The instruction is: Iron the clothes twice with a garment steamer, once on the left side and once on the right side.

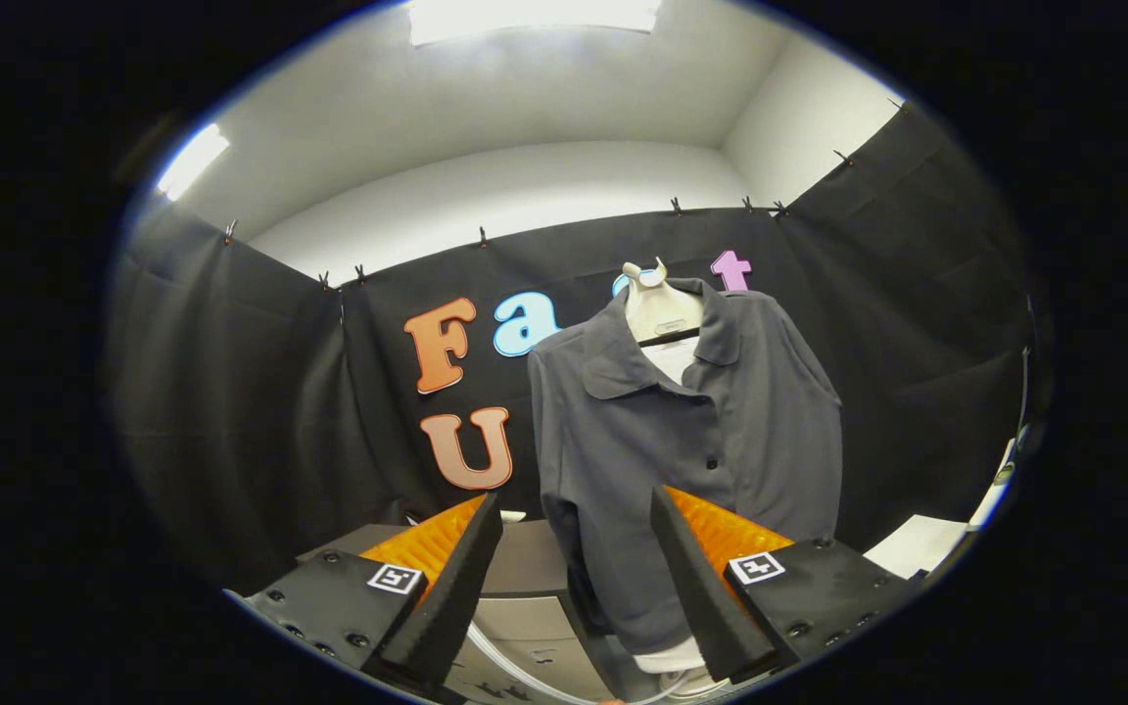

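The jaws (576, 509) stand open and empty before a dark grey collared button-front shirt (691, 441) hanging, seemingly on a pale hanger (660, 305).

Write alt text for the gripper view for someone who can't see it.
A grey shirt hangs on a pale hanger before a black cloth wall, just beyond the open gripper, whose fingers hold nothing. Below the fingers, a grey unit with a pale hose.
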`<state>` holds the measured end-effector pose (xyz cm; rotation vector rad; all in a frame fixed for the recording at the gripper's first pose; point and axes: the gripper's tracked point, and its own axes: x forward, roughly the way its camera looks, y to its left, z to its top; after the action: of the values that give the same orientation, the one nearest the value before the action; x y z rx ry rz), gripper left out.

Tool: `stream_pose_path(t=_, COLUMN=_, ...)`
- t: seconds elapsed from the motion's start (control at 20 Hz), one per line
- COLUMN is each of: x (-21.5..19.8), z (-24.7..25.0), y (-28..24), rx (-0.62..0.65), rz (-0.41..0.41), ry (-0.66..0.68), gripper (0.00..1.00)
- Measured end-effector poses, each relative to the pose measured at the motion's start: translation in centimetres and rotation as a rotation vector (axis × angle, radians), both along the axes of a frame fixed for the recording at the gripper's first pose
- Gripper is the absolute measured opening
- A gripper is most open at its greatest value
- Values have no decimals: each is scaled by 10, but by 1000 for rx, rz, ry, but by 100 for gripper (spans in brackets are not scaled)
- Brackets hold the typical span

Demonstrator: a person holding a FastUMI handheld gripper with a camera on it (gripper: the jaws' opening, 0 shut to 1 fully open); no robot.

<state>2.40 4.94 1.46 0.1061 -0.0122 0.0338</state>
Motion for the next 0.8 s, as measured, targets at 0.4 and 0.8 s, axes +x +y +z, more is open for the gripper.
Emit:
stream_pose_path(t=0.4, x=80, z=-17, y=97, rx=-62, rz=244, ry=132, gripper=98)
stream_pose_path(t=0.8, x=180, z=-39, y=187, rx=-123, rz=349, ry=273, gripper=98)
